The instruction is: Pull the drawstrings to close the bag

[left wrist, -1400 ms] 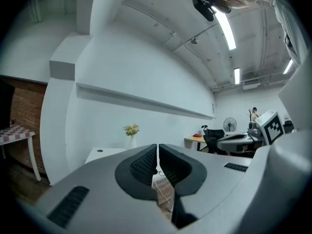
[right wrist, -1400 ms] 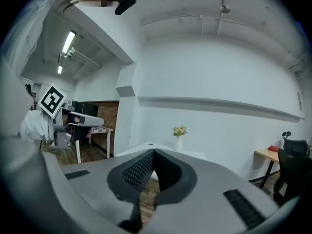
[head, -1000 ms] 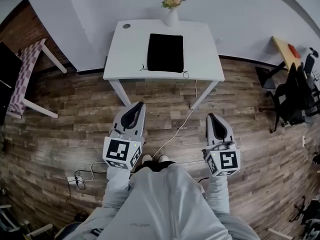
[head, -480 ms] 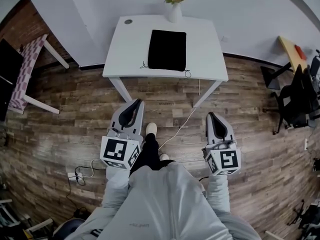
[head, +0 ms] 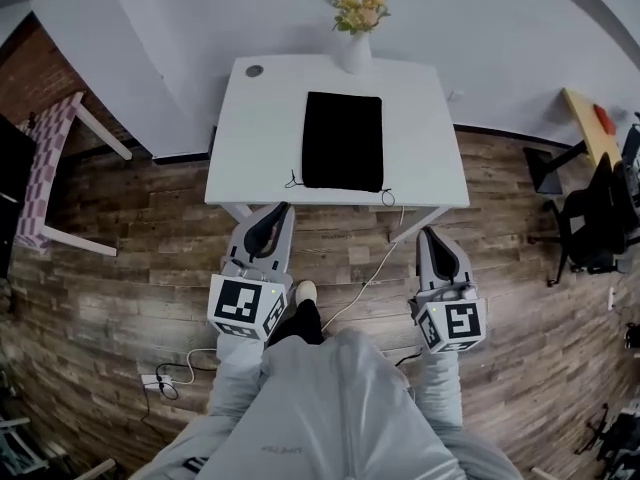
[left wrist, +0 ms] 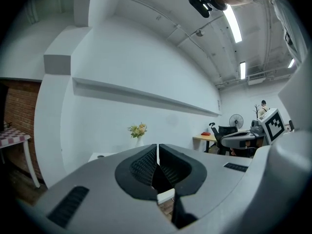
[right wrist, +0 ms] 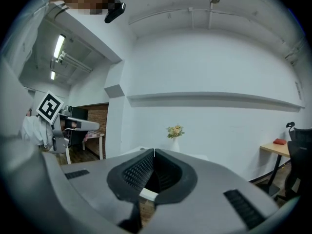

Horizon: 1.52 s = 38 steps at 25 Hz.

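Head view: bag (head: pixel 343 140) flat, long axis toward wall (head: pixel 250 8), drawstrings (head: pixel 292 181) at near edge.

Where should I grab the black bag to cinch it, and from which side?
Pinch the loose drawstring ends at its near corners, left cord and right cord, coming from the table's near edge. They trail off the flat bag toward you, probably easiest there.

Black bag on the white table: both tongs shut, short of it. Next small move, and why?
Probably carry both forward and open them. The left tongs and right tongs are shut, empty and short of the black bag on the table; its drawstring ends lie untouched at its near corners.
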Each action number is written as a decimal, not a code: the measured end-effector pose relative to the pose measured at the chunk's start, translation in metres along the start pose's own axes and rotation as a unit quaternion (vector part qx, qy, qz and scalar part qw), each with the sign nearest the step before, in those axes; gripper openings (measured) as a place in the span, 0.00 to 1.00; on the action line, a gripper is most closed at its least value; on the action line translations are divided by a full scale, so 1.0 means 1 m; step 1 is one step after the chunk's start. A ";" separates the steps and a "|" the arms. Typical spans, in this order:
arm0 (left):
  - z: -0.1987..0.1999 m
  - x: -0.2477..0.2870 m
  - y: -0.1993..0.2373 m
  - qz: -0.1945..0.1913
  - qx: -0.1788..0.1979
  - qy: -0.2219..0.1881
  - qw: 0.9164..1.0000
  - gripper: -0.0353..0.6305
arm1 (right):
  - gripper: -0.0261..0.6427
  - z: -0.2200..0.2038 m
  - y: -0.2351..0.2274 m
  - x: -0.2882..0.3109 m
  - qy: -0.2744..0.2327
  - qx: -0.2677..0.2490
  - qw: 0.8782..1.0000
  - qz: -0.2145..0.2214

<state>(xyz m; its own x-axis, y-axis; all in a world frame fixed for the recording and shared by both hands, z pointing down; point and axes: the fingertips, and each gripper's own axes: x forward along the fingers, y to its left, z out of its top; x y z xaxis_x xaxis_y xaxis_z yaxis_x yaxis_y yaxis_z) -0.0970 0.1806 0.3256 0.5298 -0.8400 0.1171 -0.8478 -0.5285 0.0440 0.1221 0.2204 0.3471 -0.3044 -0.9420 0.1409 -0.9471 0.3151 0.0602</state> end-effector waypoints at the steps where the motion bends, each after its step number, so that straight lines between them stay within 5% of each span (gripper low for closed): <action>1: 0.003 0.010 0.010 -0.002 0.000 0.000 1.000 0.11 | 0.07 0.002 -0.002 0.013 0.000 0.000 1.000 -0.001; 11: 0.009 0.083 0.084 -0.026 0.000 0.013 1.000 0.11 | 0.07 0.012 -0.010 0.109 0.015 0.009 1.000 -0.020; 23: -0.013 0.132 0.104 -0.051 -0.013 0.044 0.998 0.11 | 0.07 -0.005 -0.038 0.143 0.041 0.023 0.997 -0.062; 38: 0.019 0.246 0.120 -0.019 0.000 0.022 1.000 0.11 | 0.07 0.006 -0.115 0.248 0.036 0.016 0.999 -0.014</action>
<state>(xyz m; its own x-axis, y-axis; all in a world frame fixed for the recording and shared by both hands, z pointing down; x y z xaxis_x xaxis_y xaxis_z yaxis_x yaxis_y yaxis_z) -0.0674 -0.0920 0.3407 0.5593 -0.8137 0.1580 -0.8276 -0.5591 0.0501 0.1545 -0.0504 0.3692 -0.2714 -0.9392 0.2103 -0.9582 0.2843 0.0332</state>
